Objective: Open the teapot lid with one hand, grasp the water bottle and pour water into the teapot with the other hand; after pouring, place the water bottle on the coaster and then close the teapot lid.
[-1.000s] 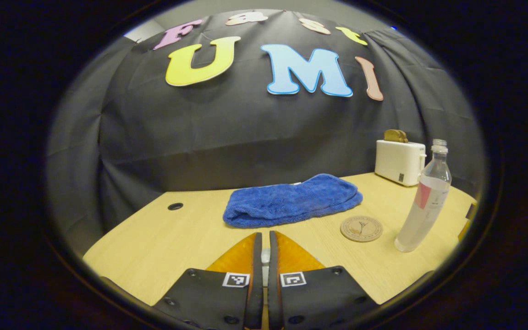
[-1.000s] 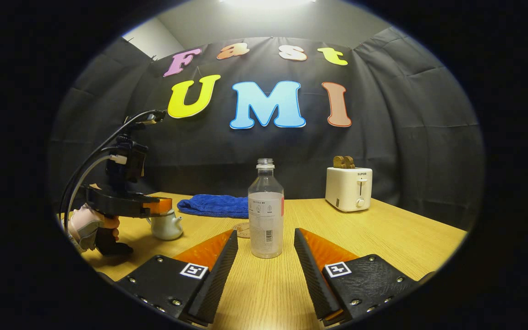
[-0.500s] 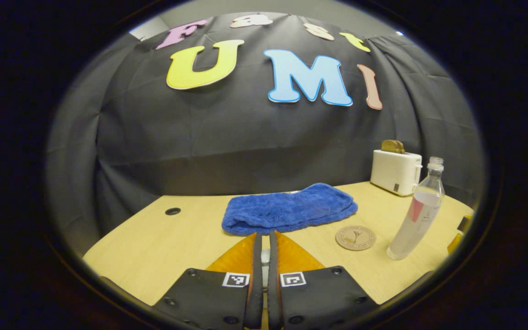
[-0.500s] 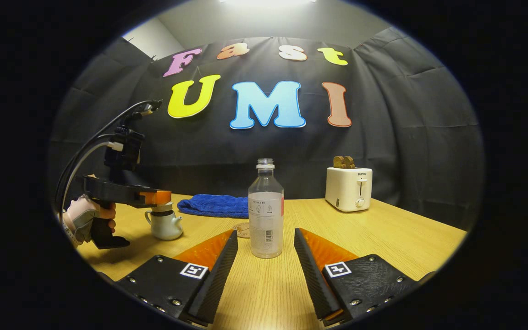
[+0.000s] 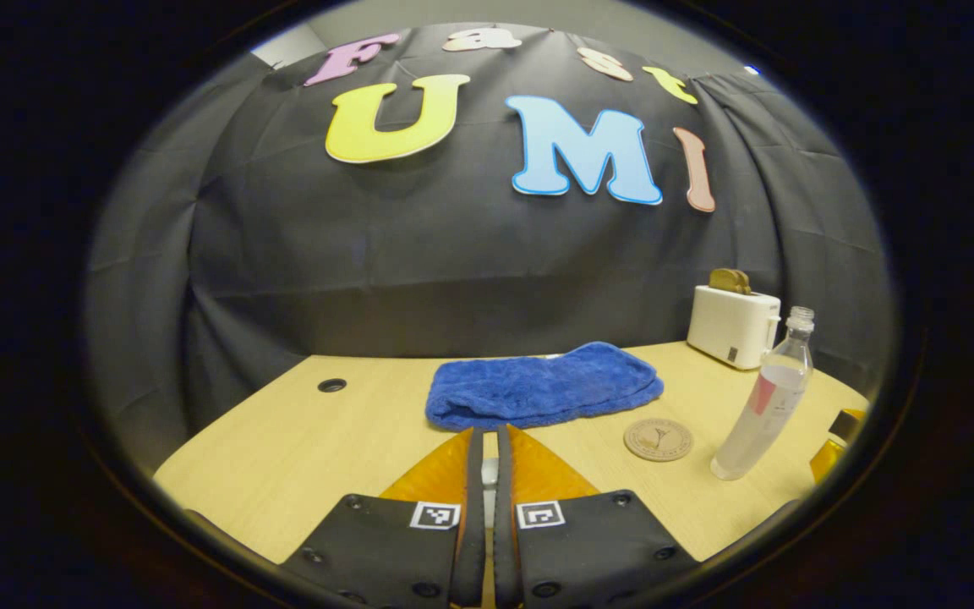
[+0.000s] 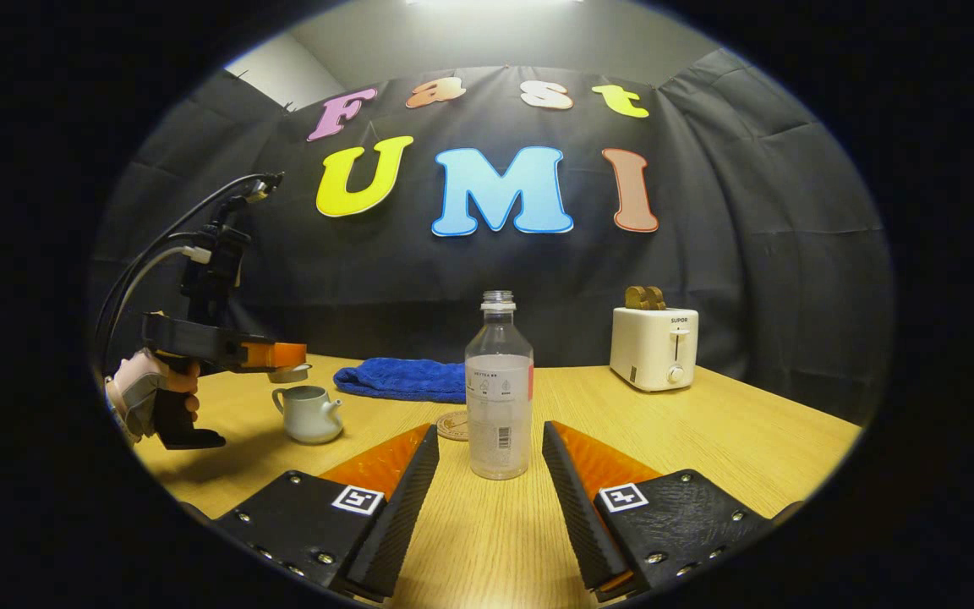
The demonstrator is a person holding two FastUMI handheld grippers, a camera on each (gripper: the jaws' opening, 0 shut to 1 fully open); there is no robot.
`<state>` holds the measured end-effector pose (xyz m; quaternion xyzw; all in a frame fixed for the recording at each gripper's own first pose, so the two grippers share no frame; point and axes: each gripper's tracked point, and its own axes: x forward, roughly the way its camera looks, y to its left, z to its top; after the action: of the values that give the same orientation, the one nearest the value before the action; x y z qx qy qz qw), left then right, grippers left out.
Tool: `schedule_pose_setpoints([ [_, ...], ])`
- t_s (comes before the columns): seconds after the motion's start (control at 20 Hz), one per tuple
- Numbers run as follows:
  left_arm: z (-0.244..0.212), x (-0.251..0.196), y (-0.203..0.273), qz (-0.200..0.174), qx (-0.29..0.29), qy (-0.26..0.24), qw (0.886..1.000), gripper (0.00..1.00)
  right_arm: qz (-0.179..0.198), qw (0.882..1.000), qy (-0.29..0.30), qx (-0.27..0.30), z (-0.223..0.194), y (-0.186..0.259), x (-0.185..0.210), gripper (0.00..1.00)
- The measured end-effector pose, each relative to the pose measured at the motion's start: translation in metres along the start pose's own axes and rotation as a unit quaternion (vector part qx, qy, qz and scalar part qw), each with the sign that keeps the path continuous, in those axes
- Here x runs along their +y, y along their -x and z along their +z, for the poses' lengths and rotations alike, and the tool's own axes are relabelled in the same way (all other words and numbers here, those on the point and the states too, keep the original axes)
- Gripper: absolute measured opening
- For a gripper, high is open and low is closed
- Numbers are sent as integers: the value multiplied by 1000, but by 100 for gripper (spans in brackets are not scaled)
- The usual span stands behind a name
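Towel (image 5: 544,386): deep blue, fluffy.
Table (image 6: 707,431): pale wood grain.
Toaster (image 6: 654,347): cream white.
Water bottle (image 6: 499,397): clear, white label with a red edge.
Teapot (image 6: 311,414): pale grey-white.
Coaster (image 5: 658,439): tan with dark print.

Both cams low, facing backdrop.

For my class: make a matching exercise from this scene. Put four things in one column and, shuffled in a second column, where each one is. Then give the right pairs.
Things
1. teapot lid
2. water bottle
3. blue towel
4. toaster

Places
A. folded near the back wall
B. held in the left gripper, above the open teapot
C. far right of the table, slices sticking out on top
D. upright between the open fingers of the right gripper, not gripped

Pairs: 1-B, 2-D, 3-A, 4-C
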<state>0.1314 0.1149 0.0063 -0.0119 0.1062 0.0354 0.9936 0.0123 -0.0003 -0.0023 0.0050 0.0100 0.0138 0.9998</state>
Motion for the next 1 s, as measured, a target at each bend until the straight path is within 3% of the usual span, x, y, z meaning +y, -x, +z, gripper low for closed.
schedule_pose_setpoints([
  [0.2,0,18,11,12,0,0,1000,11,-4,1000,-11,27,-7,-13,-6,77],
  [0.5,-10,36,20,23,7,3,1000,11,5,997,30,68,2,-40,-10,77],
  [0.7,-19,41,22,23,12,13,1000,11,20,996,23,85,11,-63,-8,84],
  [0.75,-21,41,22,23,14,13,1000,11,22,995,21,91,11,-68,-8,91],
  [1.0,-24,44,23,19,17,14,1000,11,32,992,2,123,-5,-91,-8,91],
])
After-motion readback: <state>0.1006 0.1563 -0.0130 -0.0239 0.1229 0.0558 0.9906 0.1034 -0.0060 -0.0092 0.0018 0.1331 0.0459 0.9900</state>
